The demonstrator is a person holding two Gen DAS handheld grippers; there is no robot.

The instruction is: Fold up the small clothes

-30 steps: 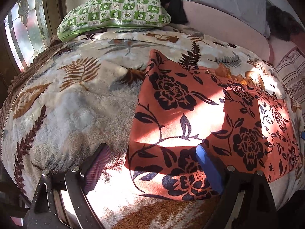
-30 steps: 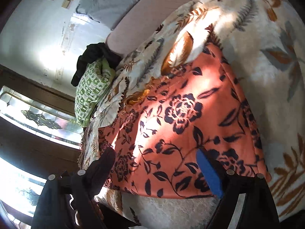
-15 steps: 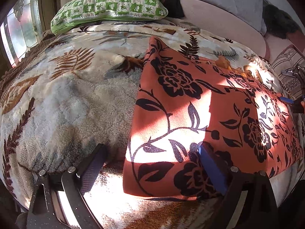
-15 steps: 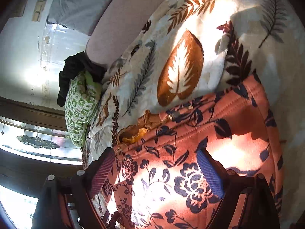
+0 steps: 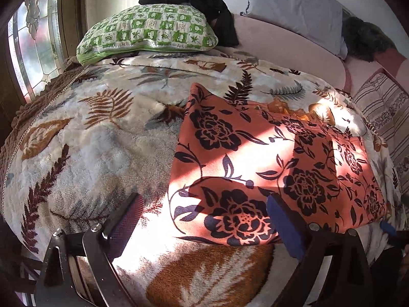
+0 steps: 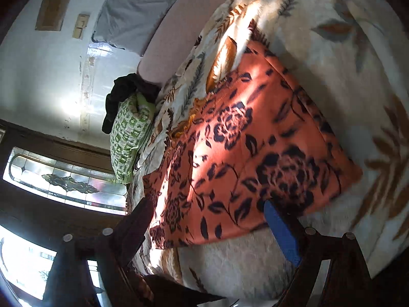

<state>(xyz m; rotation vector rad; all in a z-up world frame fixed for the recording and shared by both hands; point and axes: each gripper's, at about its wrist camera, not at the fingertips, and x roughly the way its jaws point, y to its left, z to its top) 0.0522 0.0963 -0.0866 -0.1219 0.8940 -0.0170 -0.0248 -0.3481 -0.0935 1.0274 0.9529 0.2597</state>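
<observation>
An orange garment with a black flower print (image 5: pixel 268 158) lies flat and folded on the leaf-patterned fleece blanket (image 5: pixel 84 153). My left gripper (image 5: pixel 204 221) hovers open over the garment's near left corner, its blue pad above the cloth and its maroon pad above the blanket. Nothing is between its fingers. In the right wrist view the same garment (image 6: pixel 242 153) fills the middle, and my right gripper (image 6: pixel 208 226) stands open just off its near edge, holding nothing. A blue pad of the right gripper (image 5: pixel 388 227) peeks in at the garment's right corner.
A green checked pillow (image 5: pixel 148 33) with a black garment (image 5: pixel 204 2) on it sits at the head of the bed. A grey pillow (image 5: pixel 294 10) leans on the pink headboard (image 5: pixel 281 48). A striped cushion (image 5: pixel 383 112) lies right; a leaded window (image 5: pixel 33 46) is left.
My right gripper swung out over the garment's far edge and came back to its near corner, still open. My left gripper dipped closer, then drew back a little.
</observation>
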